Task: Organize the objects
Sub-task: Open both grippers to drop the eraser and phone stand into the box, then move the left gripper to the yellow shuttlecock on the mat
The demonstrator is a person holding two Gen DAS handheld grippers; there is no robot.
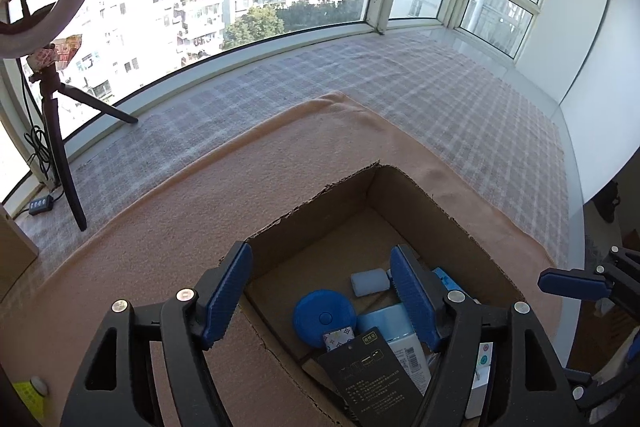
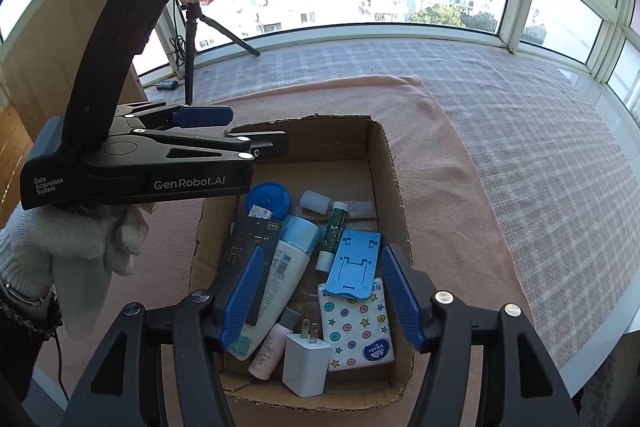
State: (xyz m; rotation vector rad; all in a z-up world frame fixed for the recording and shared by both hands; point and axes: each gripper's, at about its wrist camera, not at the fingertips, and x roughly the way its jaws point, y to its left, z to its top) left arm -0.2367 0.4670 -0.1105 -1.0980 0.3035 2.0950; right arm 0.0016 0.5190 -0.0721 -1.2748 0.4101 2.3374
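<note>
An open cardboard box (image 2: 386, 163) sits on a peach blanket (image 2: 440, 155). Inside lie a blue round disc (image 2: 268, 201), a white cap (image 2: 315, 202), a blue-capped lotion bottle (image 2: 294, 251), a black card (image 2: 248, 247), a green glitter tube (image 2: 334, 231), a blue phone stand (image 2: 352, 263), a starred tissue pack (image 2: 356, 331), a white charger plug (image 2: 306, 363) and a small pink bottle (image 2: 270, 347). My right gripper (image 2: 320, 295) hovers open above the box's near half, gripping nothing. My left gripper (image 1: 320, 293) is open over the box's (image 1: 420, 195) left wall, empty, above the disc (image 1: 324, 317).
A ring light on a black tripod (image 2: 190, 67) stands at the back left by the window, with a cable and controller (image 1: 40, 205). A checked cloth (image 2: 520, 131) covers the sill beyond the blanket. A gloved hand (image 2: 60, 247) holds the left gripper (image 2: 244, 131). A wooden panel (image 2: 52, 47) rises on the left.
</note>
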